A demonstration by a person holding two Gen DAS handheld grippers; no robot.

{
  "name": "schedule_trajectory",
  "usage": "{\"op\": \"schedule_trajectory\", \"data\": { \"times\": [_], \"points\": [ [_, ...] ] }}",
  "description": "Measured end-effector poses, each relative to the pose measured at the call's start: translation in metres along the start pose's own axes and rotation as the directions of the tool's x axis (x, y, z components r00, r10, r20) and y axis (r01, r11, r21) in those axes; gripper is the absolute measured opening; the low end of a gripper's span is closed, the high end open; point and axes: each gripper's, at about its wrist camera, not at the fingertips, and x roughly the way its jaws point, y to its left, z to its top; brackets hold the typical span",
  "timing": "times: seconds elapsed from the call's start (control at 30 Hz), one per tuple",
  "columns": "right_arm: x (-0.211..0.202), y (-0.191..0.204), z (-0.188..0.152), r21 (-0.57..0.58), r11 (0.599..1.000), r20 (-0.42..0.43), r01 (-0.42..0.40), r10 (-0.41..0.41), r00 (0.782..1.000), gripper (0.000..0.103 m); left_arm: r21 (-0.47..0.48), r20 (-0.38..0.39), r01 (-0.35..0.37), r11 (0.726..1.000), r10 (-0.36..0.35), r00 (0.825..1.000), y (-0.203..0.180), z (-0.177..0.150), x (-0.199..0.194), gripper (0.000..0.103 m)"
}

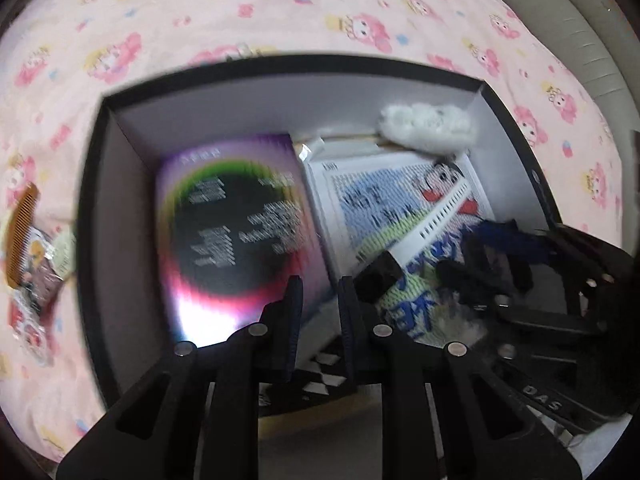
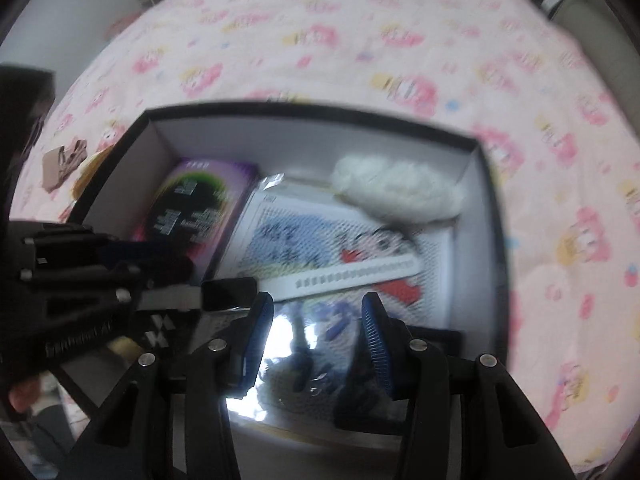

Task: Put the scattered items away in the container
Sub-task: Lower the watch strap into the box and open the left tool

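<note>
Purple booklet (image 1: 236, 232) inside black box (image 1: 96, 184)

Matt cardboard box (image 1: 120, 168) on printed cloth sheet (image 1: 280, 12); glossy purple booklet (image 1: 236, 232), fluffy white tuft (image 1: 428, 124) inside

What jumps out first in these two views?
The open black box on the pink cartoon bedsheet, both grippers hovering over it. Inside: a purple booklet on the left, a cartoon-print packet on the right, a white fluffy thing in the far right corner. A brown comb lies outside, left.
</note>
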Motion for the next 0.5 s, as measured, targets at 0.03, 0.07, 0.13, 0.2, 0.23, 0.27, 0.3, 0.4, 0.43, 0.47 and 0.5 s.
{"op": "schedule_trajectory", "data": {
  "times": [0.03,0.07,0.13,0.2,0.23,0.27,0.3,0.4,0.43,0.47,0.5],
  "points": [
    [0.004,0.001,-0.001,-0.011,1.000,-0.024,-0.007,0.007,1.000,0.042,0.002,-0.012,0.013,1.000,-0.013,1.000,0.000,-0.003,0.003,0.016],
    [0.008,0.004,-0.002,-0.033,0.999,-0.046,-0.007,0.005,0.999,0.042,0.009,-0.015,0.015,1.000,-0.015,1.000,-0.001,-0.005,0.005,0.016],
    [0.010,0.010,-0.008,-0.092,0.996,-0.078,-0.001,-0.006,0.997,0.042,0.022,-0.012,0.020,1.000,-0.020,1.000,-0.002,-0.008,0.004,0.016],
    [0.005,0.011,-0.013,-0.113,0.993,-0.087,-0.024,0.014,0.996,0.042,0.001,-0.004,0.065,0.998,-0.065,0.998,0.001,-0.009,-0.002,0.016],
    [-0.001,0.009,-0.014,-0.103,0.994,-0.081,-0.047,0.039,0.996,0.042,-0.015,0.013,0.093,0.996,-0.093,0.996,0.004,-0.008,-0.006,0.016],
    [-0.007,0.005,-0.014,-0.085,0.994,-0.061,-0.063,0.058,0.996,0.042,-0.028,0.040,0.101,0.995,-0.100,0.994,0.007,-0.008,-0.011,0.016],
    [-0.013,0.001,-0.013,-0.064,0.995,-0.033,-0.070,0.068,0.997,0.042,-0.039,0.067,0.090,0.995,-0.087,0.994,0.010,-0.007,-0.015,0.016],
    [-0.027,-0.013,-0.002,0.027,0.998,0.049,-0.065,0.064,0.997,0.042,-0.072,0.101,0.075,0.995,-0.068,0.993,0.016,-0.001,-0.016,0.016],
    [-0.029,-0.016,0.003,0.050,0.997,0.059,-0.064,0.061,0.996,0.042,-0.073,0.098,0.079,0.994,-0.072,0.993,0.016,0.000,-0.014,0.016],
    [-0.028,-0.018,0.007,0.066,0.995,0.056,-0.071,0.067,0.996,0.042,-0.071,0.093,0.081,0.994,-0.074,0.993,0.014,0.002,-0.012,0.016],
    [-0.027,-0.016,0.010,0.067,0.995,0.046,-0.080,0.077,0.996,0.042,-0.064,0.084,0.082,0.995,-0.076,0.994,0.012,0.002,-0.011,0.016]
  ]
}}
